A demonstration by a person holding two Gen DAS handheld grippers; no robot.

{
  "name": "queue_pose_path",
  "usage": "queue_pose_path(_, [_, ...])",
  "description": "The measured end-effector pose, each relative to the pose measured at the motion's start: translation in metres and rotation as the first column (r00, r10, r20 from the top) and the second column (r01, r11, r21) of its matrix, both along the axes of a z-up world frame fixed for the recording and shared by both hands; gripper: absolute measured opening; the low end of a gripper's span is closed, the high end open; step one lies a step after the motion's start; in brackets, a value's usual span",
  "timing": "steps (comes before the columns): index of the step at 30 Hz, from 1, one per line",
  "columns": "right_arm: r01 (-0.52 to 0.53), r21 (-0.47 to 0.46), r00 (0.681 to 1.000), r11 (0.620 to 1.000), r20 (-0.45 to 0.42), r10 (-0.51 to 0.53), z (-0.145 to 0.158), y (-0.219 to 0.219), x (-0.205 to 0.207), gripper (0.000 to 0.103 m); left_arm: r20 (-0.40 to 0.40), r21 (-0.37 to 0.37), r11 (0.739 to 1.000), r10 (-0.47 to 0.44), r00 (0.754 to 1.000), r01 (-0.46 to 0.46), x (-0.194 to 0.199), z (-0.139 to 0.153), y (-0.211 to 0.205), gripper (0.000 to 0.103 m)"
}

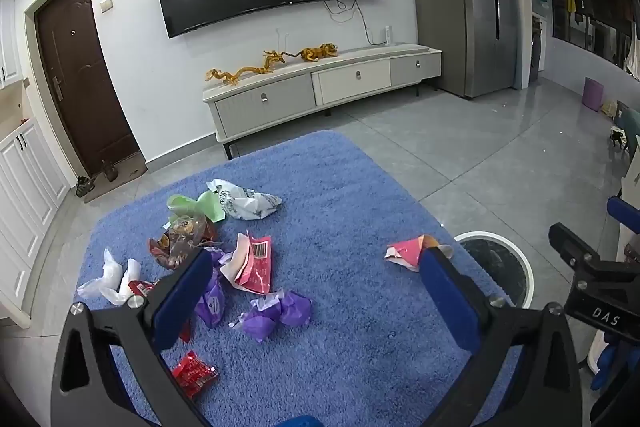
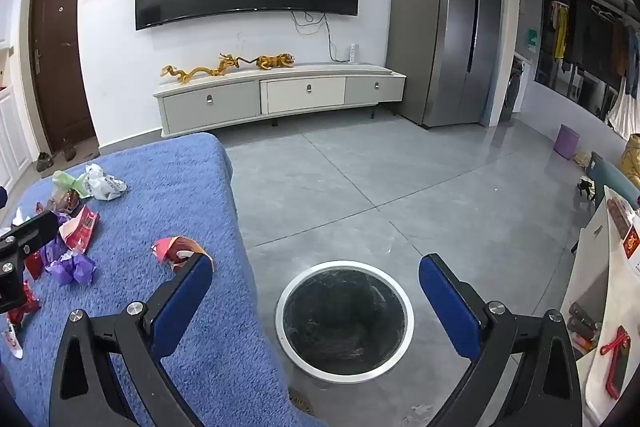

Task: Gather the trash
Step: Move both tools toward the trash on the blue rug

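Purple wrapper [image 1: 276, 313] between left tongs [image 1: 316, 263]

Left claw [image 1: 316, 259] and right claw [image 2: 316, 269] gape.

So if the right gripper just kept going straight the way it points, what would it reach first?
Probably the trash bin: its open, black-lined mouth lies between the right gripper's open fingers, with nothing visible in the way. Depth is hard to judge through the fisheye.

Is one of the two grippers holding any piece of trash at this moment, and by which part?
Nothing is held. The left gripper and the right gripper are both open, with only the blue rug and trash bin showing between their fingers.
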State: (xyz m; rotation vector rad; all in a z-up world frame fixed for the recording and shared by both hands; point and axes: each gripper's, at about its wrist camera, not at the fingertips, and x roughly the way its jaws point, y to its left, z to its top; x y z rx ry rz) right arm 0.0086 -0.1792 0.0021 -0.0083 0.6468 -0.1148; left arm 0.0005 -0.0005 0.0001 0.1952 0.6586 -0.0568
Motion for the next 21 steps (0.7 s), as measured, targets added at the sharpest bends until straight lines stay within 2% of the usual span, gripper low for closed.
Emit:
queue_pose_path(6, [-0.005, -0.02, 1.0, 1.0, 0.007, 0.005, 0.005, -0.002, 0.001, 0.103, 0.009, -0.021, 1.0, 0.002, 1.0, -0.002, 0.008, -0.005, -0.001, 0.103])
queue_pose_path(7, [0.009, -0.006, 1.0, 1.0, 0.018, -0.009, 0.009, -0.009, 0.008, 0.103, 0.014, -0.023, 1.0, 0.003, 1.0, -0.002, 0.01, -0.005, -0.001, 0.103])
queue_pose_path(11, [0.02, 0.027, 0.998, 0.999, 0.066, -0.021, 0.018, -0.01, -0.007, 0.103, 0.051, -0.052, 0.999, -0.001, 0.999, 0.004, -0.002, 0.003, 0.015, 0.103])
queue_pose_path(21, [-0.022, 0.057, 0.998, 0.998, 0.057, 0.019, 0.023, 0.01, -0.003, 0.103, 0.063, -0.101, 0.995, 0.002, 0.998, 0.005, -0.003, 0.005, 0.035, 0.103])
